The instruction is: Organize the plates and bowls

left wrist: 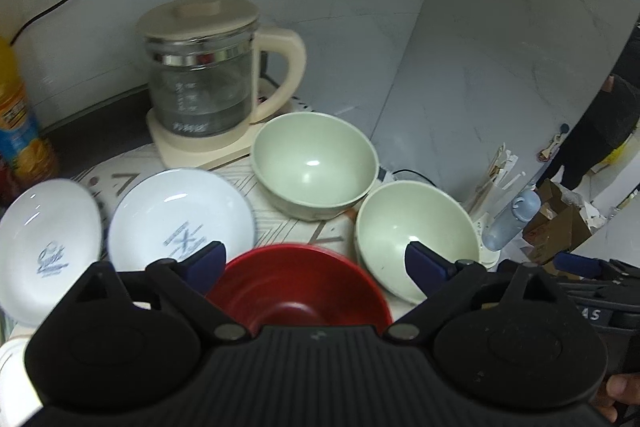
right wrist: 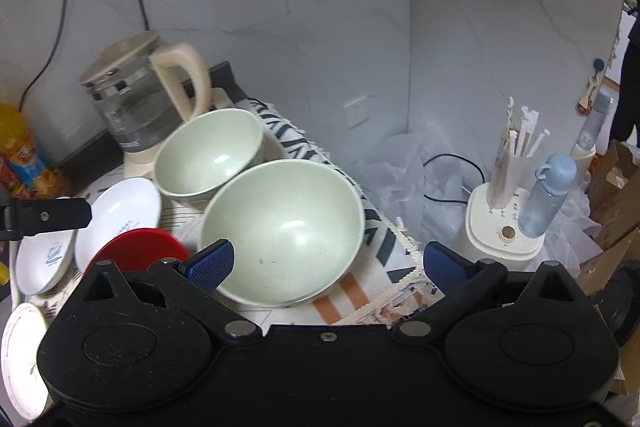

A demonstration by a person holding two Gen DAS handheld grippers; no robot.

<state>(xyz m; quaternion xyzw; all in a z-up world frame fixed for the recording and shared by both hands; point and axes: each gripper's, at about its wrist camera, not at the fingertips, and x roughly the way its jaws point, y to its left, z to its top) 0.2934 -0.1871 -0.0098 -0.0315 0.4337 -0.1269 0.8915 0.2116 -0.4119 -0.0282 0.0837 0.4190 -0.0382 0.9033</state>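
The left gripper point(left wrist: 316, 263) hangs with fingers spread, released, above a red bowl point(left wrist: 298, 291). The right gripper point(right wrist: 326, 267) is likewise released over the nearer of 2 green bowls point(right wrist: 282, 231). 2 white plates point(left wrist: 182, 215) lie left; a glass kettle point(left wrist: 200, 83) crowds behind.

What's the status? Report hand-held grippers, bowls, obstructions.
Left hand-held gripper open over red bowl, nothing held. Right hand-held gripper open at near green bowl, nothing held. Far green bowl crowds it; kettle behind.
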